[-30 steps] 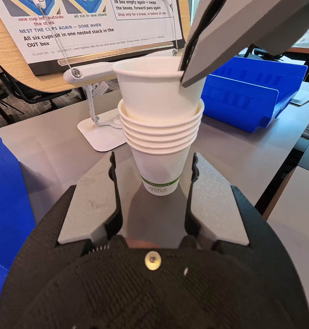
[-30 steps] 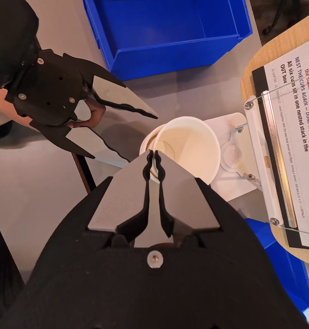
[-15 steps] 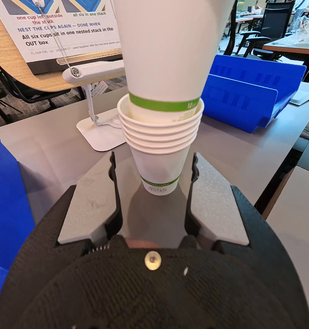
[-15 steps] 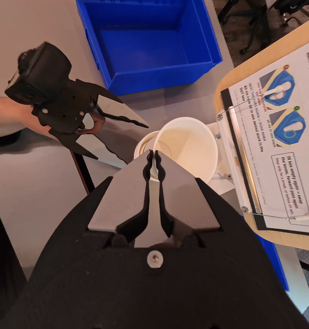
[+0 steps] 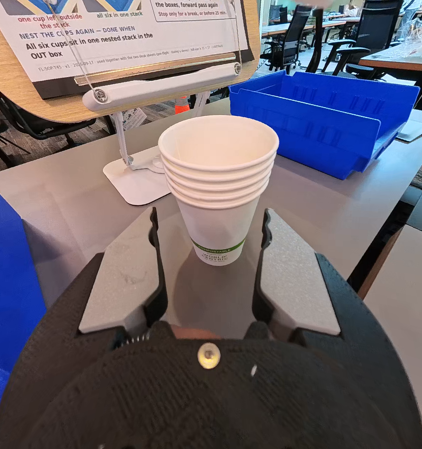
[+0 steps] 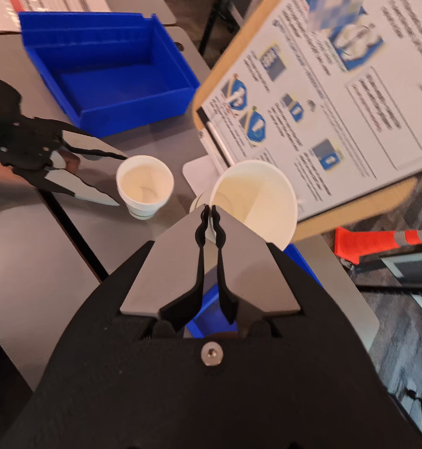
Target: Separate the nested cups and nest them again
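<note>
In the right wrist view, my left gripper [image 6: 122, 179] is showing at the left edge of the frame, jaws spread wide, its tips just beside the stack of cups [image 6: 144, 185] and not gripping it. That stack is standing upright on the grey table [image 6: 47, 243] left of centre, mouths opening upward, long axis vertical. In the left wrist view the stack [image 5: 217, 184] is sitting at centre between my left gripper's [image 5: 208, 226] open fingers, a green band with printed lettering circling its base. At centre right I am pinching the rim of a single cup [image 6: 253, 201] with my right gripper [image 6: 209, 210], jaws nearly together on its wall. It is hanging clear of the stack, tilted, mouth facing the camera. A blue bin [image 6: 108, 70] is lying at upper left, and an instruction sheet on a stand [image 6: 326, 97] is filling the upper right.
</note>
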Demonstrator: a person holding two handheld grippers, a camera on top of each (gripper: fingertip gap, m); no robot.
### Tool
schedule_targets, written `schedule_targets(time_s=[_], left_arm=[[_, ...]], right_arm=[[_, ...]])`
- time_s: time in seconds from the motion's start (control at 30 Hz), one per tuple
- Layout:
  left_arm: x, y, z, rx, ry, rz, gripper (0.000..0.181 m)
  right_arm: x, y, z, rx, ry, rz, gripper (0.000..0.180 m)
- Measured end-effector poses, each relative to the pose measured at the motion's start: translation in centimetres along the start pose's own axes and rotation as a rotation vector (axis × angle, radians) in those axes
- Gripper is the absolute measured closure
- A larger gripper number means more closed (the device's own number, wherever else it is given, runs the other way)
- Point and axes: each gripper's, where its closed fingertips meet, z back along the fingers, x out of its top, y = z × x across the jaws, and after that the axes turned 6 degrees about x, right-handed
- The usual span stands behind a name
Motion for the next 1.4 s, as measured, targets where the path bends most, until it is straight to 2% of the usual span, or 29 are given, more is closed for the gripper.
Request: schedule_targets(time_s=[0.2, 0.43, 0.7, 1.17, 1.4], left_arm=[[-0.1, -0.1, -0.1, -0.009, 0.004, 0.005, 0.096], [-0.3, -0.1, -0.3, -0.006, 0.008, -0.007, 0.096], [-0.6, -0.5, -0.6, -0.011, 0.015, -0.022, 0.095], [-0.9, -0.9, -0.9, -0.019, 0.023, -0.028, 0.095], [-1.3, -0.7, -1.2, -0.013, 0.042, -0.023, 0.095]], right_arm=[[-6.2, -5.4, 4.1, -0.105, 0.026, -0.128, 0.180], [-13.7, -8.3, 5.0, -0.143, 0.093, -0.247, 0.180], [-17.9, -8.8, 3.9, -0.138, 0.167, -0.283, 0.180], [-25.4, -8.8, -0.4, -0.129, 0.345, -0.319, 0.179], [-27.8, -8.7, -1.5, -0.112, 0.387, -0.338, 0.179]])
